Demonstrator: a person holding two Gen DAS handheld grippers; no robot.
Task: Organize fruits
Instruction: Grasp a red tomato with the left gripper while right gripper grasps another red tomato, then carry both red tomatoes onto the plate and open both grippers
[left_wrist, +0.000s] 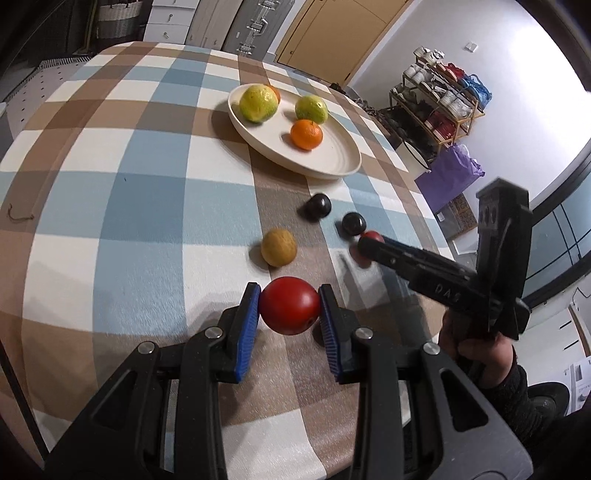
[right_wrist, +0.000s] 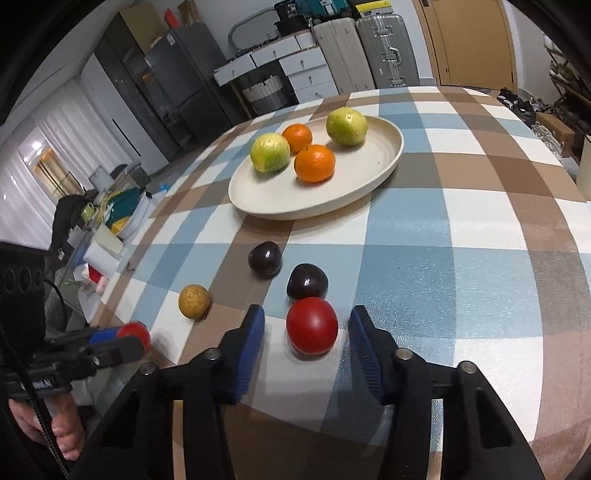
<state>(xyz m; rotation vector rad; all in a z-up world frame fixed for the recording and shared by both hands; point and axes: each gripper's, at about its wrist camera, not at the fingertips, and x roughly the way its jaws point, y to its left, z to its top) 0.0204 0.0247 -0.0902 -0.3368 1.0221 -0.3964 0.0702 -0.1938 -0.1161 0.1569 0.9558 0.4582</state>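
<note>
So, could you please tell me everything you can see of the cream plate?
The cream plate is a wide, shallow, round dish with a low raised rim and faint concentric rings, matte like ceramic. It sits flat on the checked tablecloth, beyond the loose fruits. It holds two yellow-green citrus fruits and two oranges. Neither gripper touches it.

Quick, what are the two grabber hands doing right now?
Left gripper: closed on a red fruit.
Right gripper: open, with another red fruit sitting between its fingers, not squeezed yet.
</note>
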